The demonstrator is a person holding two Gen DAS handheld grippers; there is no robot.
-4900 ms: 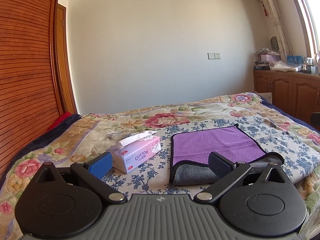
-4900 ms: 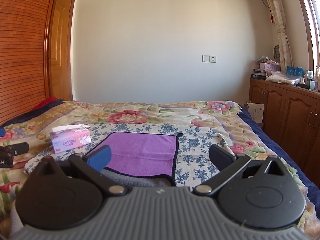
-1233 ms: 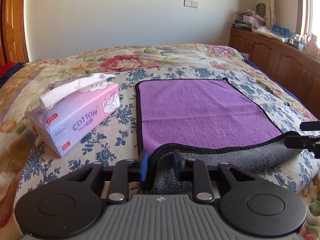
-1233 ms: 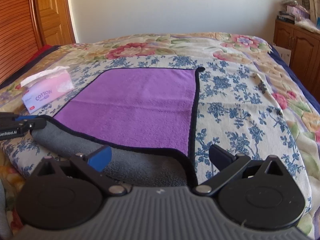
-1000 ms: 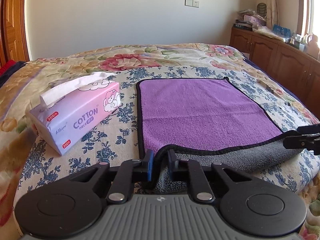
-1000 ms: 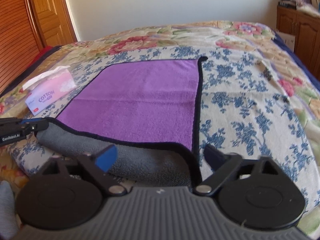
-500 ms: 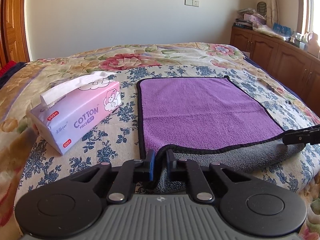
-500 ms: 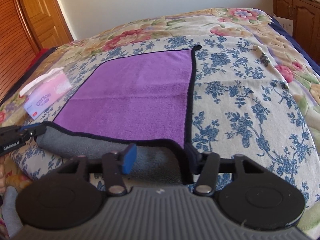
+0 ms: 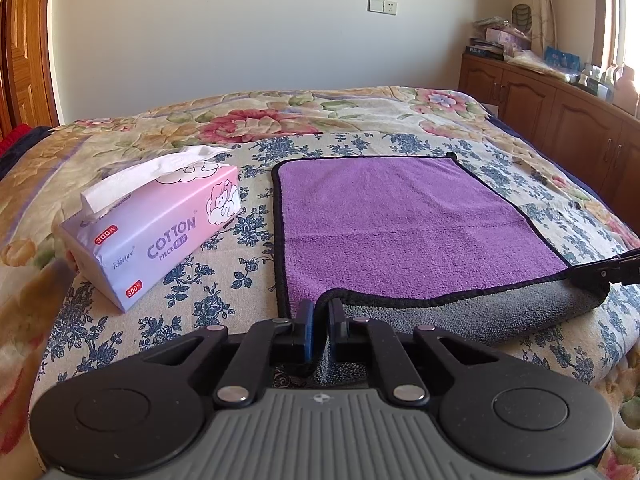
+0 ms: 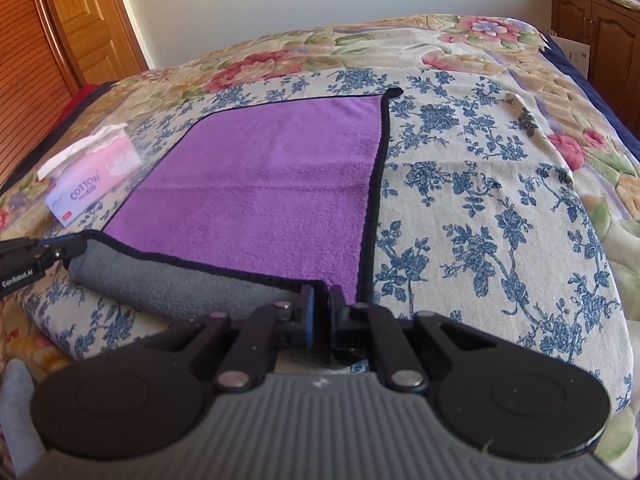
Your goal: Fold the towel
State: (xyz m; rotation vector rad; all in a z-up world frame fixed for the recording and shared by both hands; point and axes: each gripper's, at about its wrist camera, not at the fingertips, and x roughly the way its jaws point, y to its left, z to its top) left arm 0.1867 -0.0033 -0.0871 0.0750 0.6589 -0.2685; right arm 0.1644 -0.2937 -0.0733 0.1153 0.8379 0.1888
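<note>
towel: purple towel with black trim, flat on the bed over a blue-flower cloth. Near edge is turned up and rolled back, grey underside showing as a long roll along the front.
left claw: left claw clenched on the towel's near left corner; black trim runs up between the two pads, fabric pinched in the narrow gap.
right claw: right claw clenched on the near right corner, right where the side trim meets the rolled grey edge. Fabric sits between the pads.
cross-check: in the left view, the right claw's tip shows at the far right end of the roll, touching it. In the right view, the left claw's tip shows at the far left end of the roll, touching it. Both corners gripped, roll stretched between them.
tissue box: pink-lilac tissue box, "COTTON" printed on the side, just left of the towel, not touching it. One white tissue sticks out of the top slot; how full the box is cannot be told.
cabinets: wooden cabinets along the right wall, top loaded with bags and small boxes, too small to identify.
door: wooden door at the left, behind the bed.
</note>
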